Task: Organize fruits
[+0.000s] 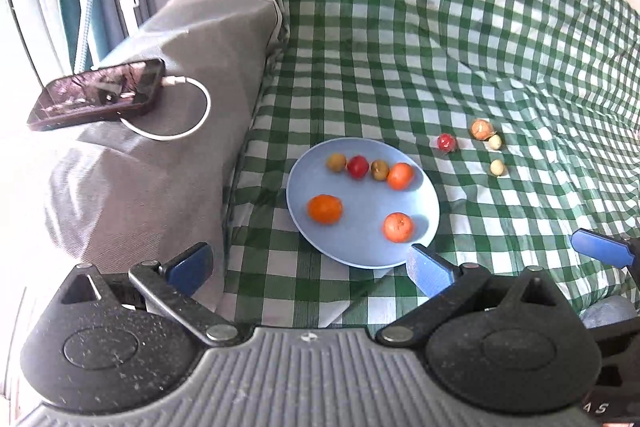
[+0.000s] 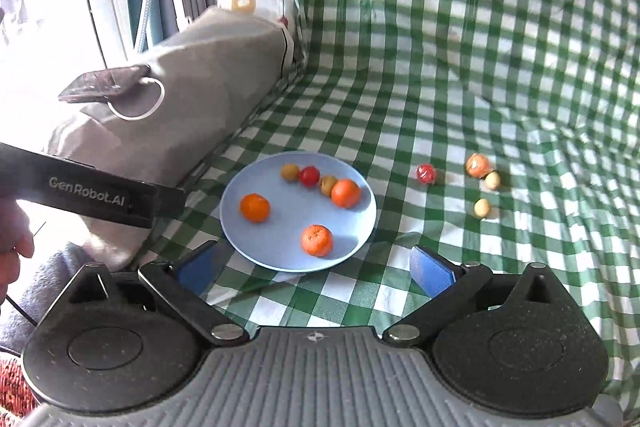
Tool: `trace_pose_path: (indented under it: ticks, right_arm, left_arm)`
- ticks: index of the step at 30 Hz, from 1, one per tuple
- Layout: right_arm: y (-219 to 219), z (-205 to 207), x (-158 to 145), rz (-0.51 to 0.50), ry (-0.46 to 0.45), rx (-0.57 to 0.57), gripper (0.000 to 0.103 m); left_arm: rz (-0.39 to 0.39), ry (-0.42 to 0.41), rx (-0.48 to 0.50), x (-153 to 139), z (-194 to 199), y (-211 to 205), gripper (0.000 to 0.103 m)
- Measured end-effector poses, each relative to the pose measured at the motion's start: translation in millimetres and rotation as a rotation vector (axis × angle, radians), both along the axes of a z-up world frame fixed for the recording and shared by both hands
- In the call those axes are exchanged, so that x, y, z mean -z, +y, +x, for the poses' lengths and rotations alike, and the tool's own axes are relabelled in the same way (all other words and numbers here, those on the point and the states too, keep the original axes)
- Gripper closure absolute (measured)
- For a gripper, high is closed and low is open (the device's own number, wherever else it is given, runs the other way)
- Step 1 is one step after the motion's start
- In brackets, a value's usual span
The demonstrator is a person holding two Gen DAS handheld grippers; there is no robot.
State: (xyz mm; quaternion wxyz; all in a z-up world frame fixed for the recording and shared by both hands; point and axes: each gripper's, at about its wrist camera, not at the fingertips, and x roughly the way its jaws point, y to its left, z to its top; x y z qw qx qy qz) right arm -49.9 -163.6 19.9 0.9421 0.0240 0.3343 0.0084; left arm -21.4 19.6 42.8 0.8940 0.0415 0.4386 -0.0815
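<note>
Four small round fruits are left off the pale blue round plate (image 1: 424,223) in the left wrist view: a shiny red one (image 1: 446,142), an orange-tan one (image 1: 481,129) and two pale cream ones (image 1: 495,141) (image 1: 497,167), all on the green-and-white checked cloth (image 1: 400,47), near the plate's right. Six fruits are seen on the plate, three of them orange mandarins (image 1: 324,209). The left gripper (image 1: 310,269) is spread wide, nothing between its blue pads, held above the plate's near edge. A dark phone (image 1: 96,95) with a white cable is noted on the grey cushion (image 1: 160,167).

In the right wrist view the same four stray fruits (image 2: 425,174) lie right of the plate (image 2: 240,227). The right gripper (image 2: 316,269) is spread wide and empty too.

The strays are judged light, smooth and prone to rolling on soft cloth; soft skin could bruise. A gentle pinch across the widest middle is advised, taken from above.
</note>
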Motion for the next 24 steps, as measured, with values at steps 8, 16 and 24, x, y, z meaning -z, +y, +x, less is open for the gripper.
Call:
trace_pose_path:
  ticks: [8,16,24]
  right_arm:
    - [7,-36,-11,0.009,-0.058,0.013,0.001]
    - [8,-51,-18,0.006,-0.098,0.024,0.001]
    - [8,-53,-18,0.011,-0.100,0.025,0.001]
  left_arm:
    - [-0.007,-0.054,0.020,-21,-25,-3,0.000]
    - [-0.004,-0.086,0.028,-31,-36,-6,0.000]
    - [-0.002,-0.090,0.025,-31,-35,-5,0.000]
